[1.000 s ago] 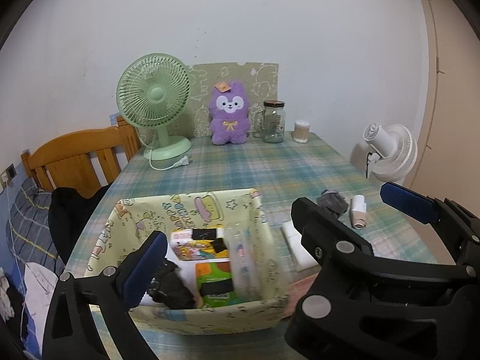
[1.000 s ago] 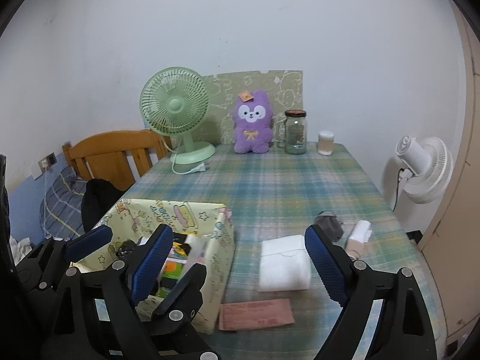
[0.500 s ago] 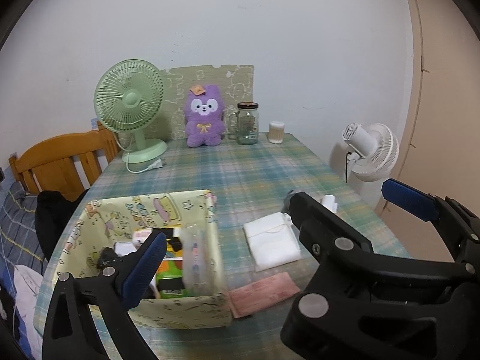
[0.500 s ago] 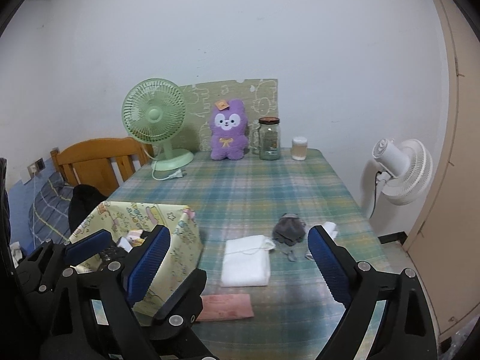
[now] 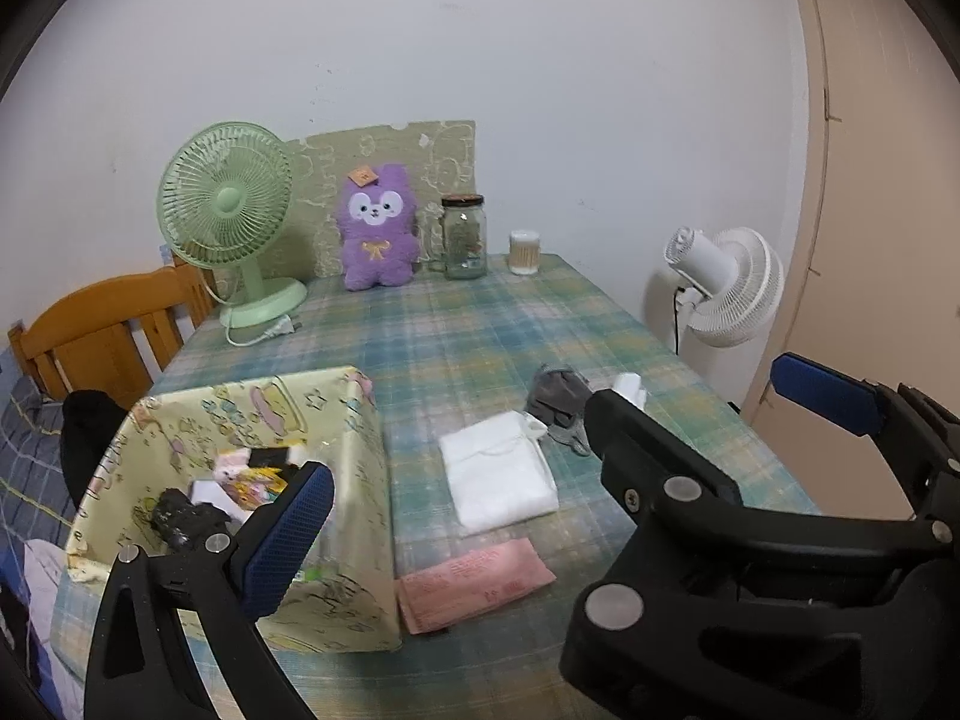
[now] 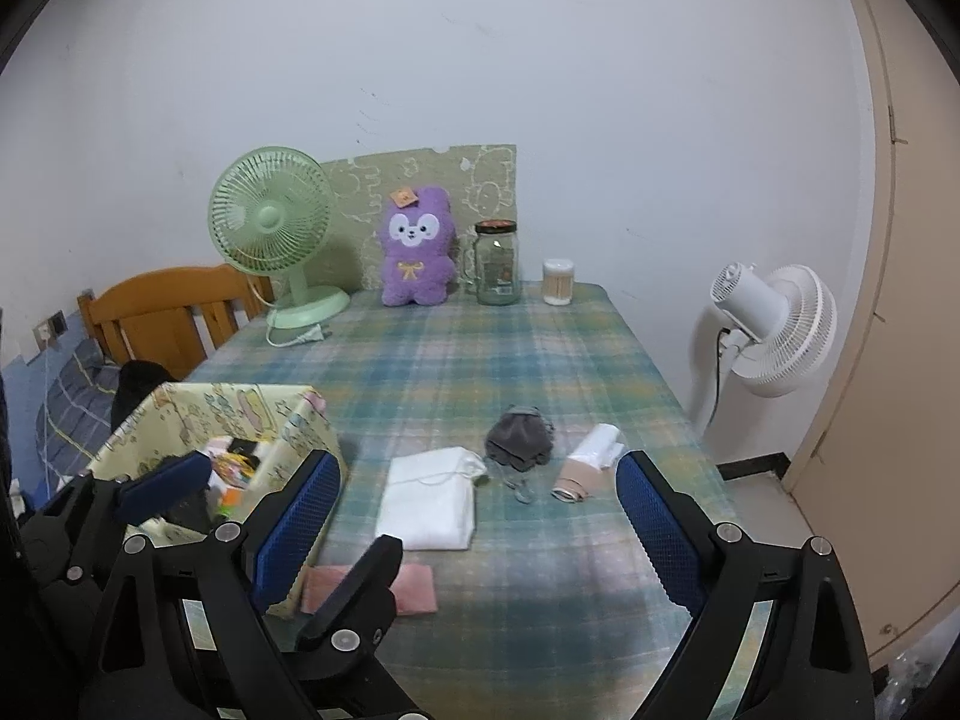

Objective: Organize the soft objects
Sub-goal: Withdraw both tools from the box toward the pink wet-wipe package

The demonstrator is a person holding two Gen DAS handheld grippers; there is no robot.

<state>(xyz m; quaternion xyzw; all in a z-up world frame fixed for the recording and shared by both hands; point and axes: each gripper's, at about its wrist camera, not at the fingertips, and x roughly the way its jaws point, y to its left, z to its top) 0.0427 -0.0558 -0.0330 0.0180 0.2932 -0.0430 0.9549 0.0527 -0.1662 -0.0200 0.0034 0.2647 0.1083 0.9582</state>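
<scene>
1. Left wrist view: left gripper (image 5: 558, 456) has its blue-padded fingers (image 5: 288, 534) spread wide, nothing between them, touching nothing. It hangs above the table's near edge.
2. Right wrist view: right gripper (image 6: 480, 528) is also spread wide and empty, above the near edge; the left gripper's dark frame shows low on the left.
3. Yellow printed box (image 6: 282, 420) sits at the table's near left corner, open top, with mixed small items inside; contents too cluttered to name.
4. Folded white cloth (image 6: 432, 504) lies flat near the middle of the near edge, just right of the box.
5. Pink flat packet (image 5: 474, 585) lies at the near edge, in front of the white cloth, beside the box wall.
6. Grey crumpled cloth (image 6: 519, 438) is just beyond the white cloth's far right corner, touching or nearly so.
7. White and tan roll (image 6: 591, 462) lies just right of the grey cloth, toward the right edge.
8. Far edge of the plaid table (image 6: 480, 348): green fan (image 6: 270, 222) at left, purple plush (image 6: 417, 246), glass jar (image 6: 497, 264), small cup (image 6: 558, 282).
9. White standing fan (image 6: 774, 324) stands off the right edge.
</scene>
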